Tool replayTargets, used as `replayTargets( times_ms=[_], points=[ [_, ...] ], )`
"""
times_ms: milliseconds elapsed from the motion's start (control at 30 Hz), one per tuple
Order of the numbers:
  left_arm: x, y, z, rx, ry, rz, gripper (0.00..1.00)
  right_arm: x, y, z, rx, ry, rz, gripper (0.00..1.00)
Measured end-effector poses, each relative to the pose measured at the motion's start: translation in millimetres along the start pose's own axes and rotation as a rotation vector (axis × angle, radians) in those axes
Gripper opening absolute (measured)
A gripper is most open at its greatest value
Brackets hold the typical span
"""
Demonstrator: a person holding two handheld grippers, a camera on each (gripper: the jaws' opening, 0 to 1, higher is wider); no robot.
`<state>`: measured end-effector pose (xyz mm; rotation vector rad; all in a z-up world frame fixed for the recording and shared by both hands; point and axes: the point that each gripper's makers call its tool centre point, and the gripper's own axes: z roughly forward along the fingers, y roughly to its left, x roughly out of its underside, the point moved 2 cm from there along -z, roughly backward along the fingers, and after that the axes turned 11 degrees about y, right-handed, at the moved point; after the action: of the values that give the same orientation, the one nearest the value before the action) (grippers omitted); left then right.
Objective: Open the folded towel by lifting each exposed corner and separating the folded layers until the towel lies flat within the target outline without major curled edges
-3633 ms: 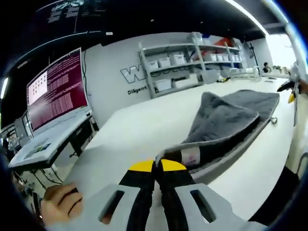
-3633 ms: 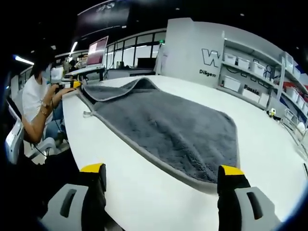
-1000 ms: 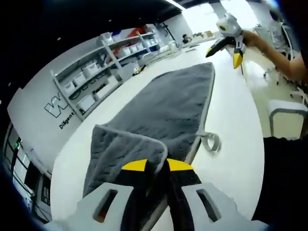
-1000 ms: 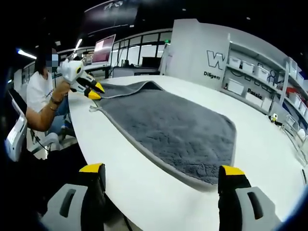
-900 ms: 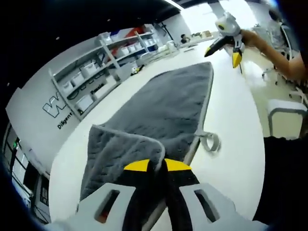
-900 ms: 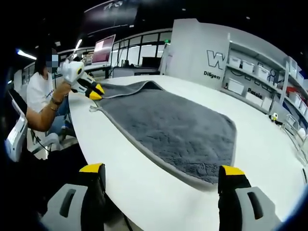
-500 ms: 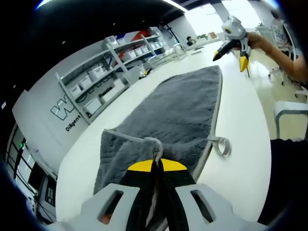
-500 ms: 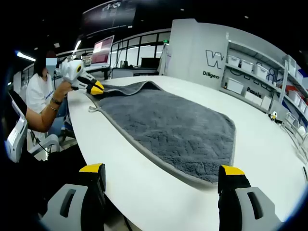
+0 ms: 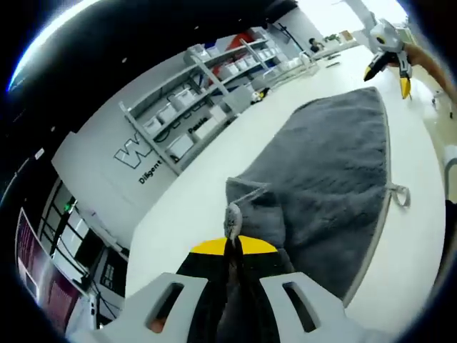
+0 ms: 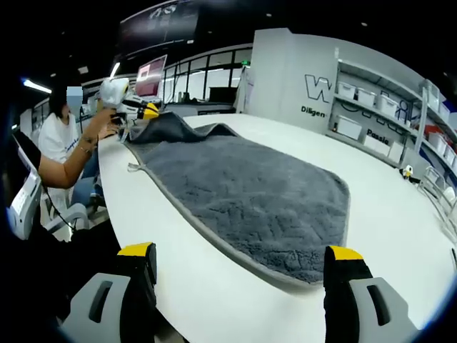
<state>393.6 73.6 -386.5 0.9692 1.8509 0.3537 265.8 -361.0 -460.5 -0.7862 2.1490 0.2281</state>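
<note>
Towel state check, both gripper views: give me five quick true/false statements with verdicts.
1. The left tongs are shut on a corner of the grey towel. True.
2. The right tongs are clamped on the towel's near edge. False: they stand open, apart from the towel, above the white table.
3. The towel already lies fully flat. False: the corner at the left tongs is raised off the table, with cloth folded beneath it.
4. A small hanging loop sticks out from the towel's pale edge. True.
5. The shelves by the wall are bare. False: they hold light-coloured bins.
</note>
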Motion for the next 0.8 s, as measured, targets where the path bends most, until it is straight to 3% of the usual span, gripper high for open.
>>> replayTargets(
  times_ms=[133, 500, 800],
  points=[
    [9.3, 31.2, 5.0, -0.048, 0.026, -0.042, 0.03, -6.0, -5.1, 0.9, 0.0, 0.009, 0.002, 0.99],
    [31.5, 87.5, 32.1, -0.104, 0.086, -0.12, 0.03, -31.0, -23.6, 2.6, 0.017, 0.009, 0.011, 0.99],
    [62.7, 134.6, 52.8, -0.199, 0.203, -0.117, 0.03, -33.9, -28.6, 5.9, 0.022, 0.008, 0.023, 0.99]
  ],
)
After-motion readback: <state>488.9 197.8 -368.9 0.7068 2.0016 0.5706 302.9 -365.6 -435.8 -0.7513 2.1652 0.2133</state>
